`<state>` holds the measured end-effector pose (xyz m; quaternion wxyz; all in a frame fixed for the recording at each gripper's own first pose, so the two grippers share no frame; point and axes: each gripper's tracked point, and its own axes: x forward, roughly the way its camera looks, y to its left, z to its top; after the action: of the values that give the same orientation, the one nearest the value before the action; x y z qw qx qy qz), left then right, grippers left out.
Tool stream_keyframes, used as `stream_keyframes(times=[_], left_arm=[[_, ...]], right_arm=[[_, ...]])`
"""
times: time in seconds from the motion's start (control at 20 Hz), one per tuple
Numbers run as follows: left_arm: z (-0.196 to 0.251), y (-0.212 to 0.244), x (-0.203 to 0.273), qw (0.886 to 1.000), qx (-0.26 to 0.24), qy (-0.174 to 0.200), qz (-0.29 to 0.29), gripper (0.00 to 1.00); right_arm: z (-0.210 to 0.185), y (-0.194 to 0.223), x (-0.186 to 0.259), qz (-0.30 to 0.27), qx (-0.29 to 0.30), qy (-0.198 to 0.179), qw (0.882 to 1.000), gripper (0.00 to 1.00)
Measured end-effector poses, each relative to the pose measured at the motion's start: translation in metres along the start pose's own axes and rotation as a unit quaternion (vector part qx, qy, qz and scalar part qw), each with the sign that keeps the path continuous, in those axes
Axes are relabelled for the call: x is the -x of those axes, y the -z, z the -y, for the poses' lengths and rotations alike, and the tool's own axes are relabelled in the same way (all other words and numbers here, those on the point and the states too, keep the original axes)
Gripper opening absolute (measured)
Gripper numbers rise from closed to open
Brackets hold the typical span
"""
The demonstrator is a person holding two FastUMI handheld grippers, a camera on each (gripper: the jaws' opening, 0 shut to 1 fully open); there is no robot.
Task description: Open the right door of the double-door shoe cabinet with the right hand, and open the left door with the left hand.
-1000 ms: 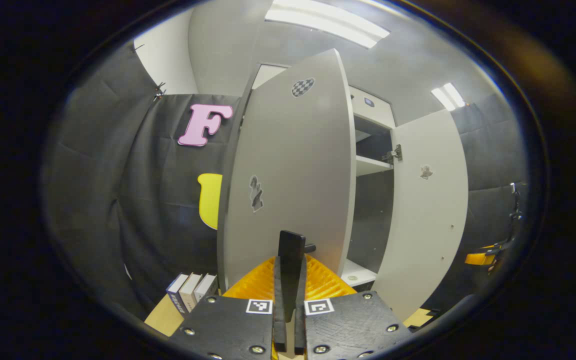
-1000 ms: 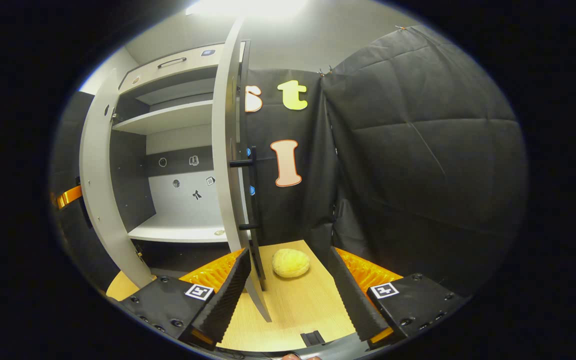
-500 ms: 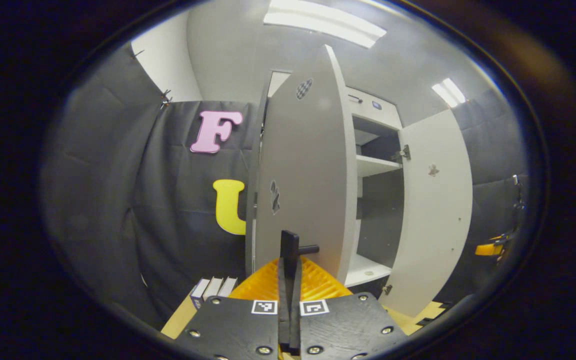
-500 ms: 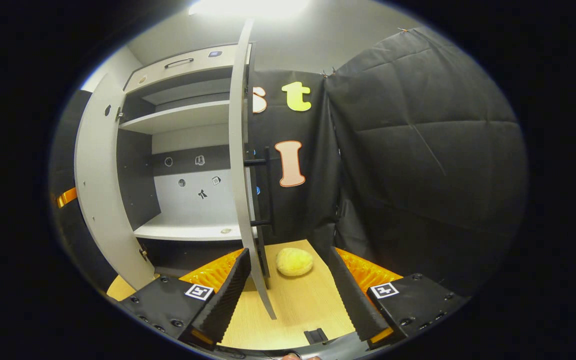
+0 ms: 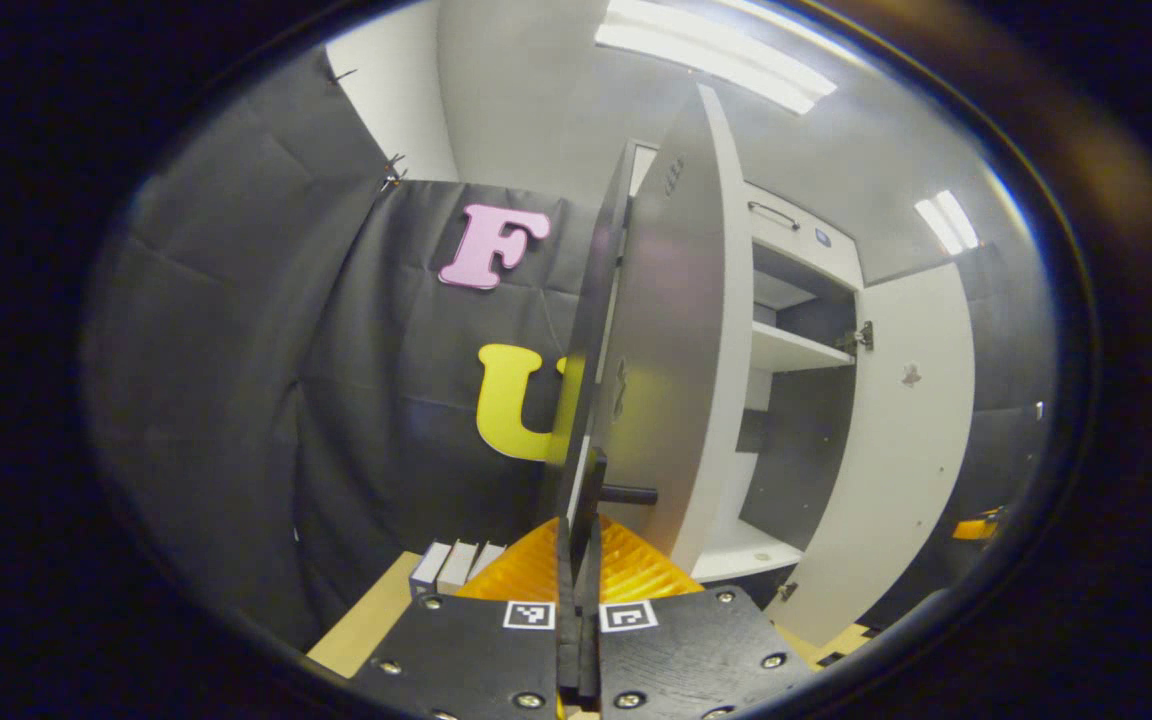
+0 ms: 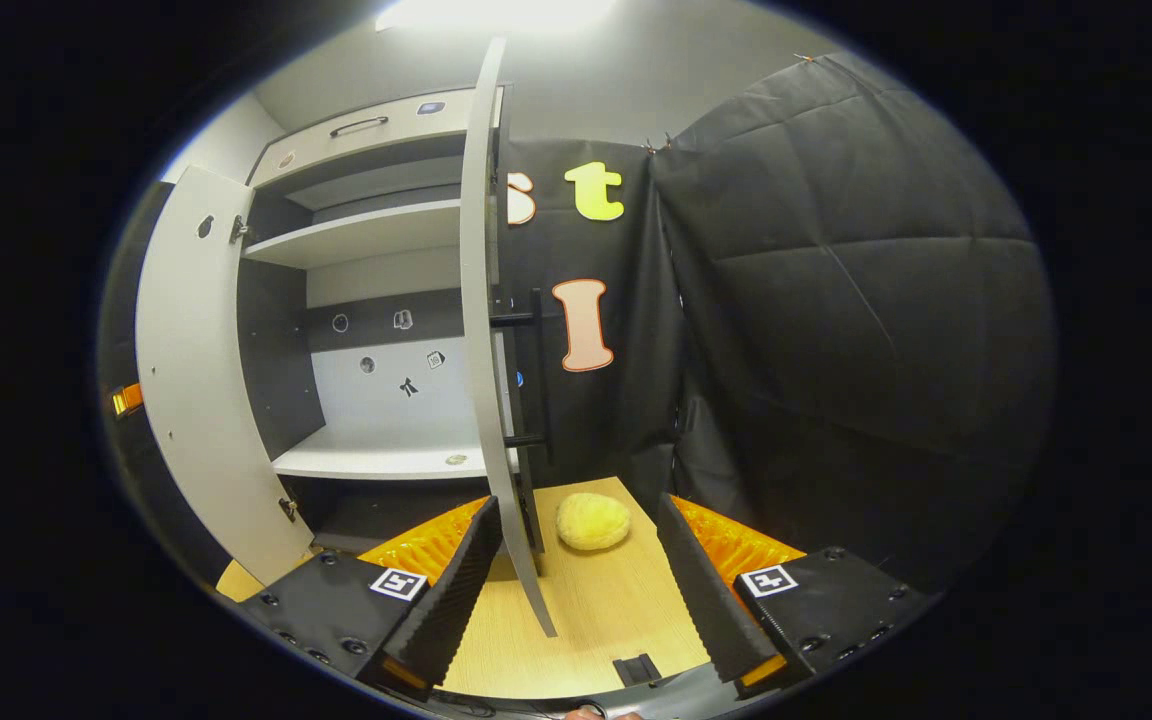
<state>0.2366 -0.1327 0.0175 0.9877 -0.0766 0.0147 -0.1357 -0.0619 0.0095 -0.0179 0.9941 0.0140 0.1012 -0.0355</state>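
Wooden floor [image 6: 596,600], open shoe cabinet [image 6: 376,300] shelves bare, left gripper [image 5: 578,560] pinching handle [image 5: 586,490], right gripper [image 6: 576,570] spread.

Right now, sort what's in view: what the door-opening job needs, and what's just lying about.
Job: left door; its handle, clamped in the left tool; right door; right tool, open.

Lying about: yellow bun; books.

1. Between left door [image 6: 198,370] and right door [image 6: 484,330]: wide gap into the cabinet, lower shelf [image 6: 386,460] nearly bare.
2. Beside the right door's edge: yellow lump [image 6: 593,521] on the wooden floor [image 6: 596,620], between the spread fingers.
3. Left of the left door: books [image 5: 451,566] standing near the cloth wall [image 5: 266,400].
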Motion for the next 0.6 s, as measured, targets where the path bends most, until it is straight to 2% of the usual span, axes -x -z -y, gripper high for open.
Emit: stream_keyframes(times=[0.35, 0.6], left_arm=[[-0.003, -0.001, 0.003, 0.998, -0.055, -0.027, -0.011, 0.01], [-0.012, -0.015, 0.011, 0.999, -0.027, -0.045, 0.005, 0.02]], right_arm=[[-0.011, -0.004, 0.0, 0.003, -0.002, -0.007, 1.0, 0.98], [-0.032, -0.011, 0.0, 0.013, 0.005, -0.024, 1.0, 0.98]])
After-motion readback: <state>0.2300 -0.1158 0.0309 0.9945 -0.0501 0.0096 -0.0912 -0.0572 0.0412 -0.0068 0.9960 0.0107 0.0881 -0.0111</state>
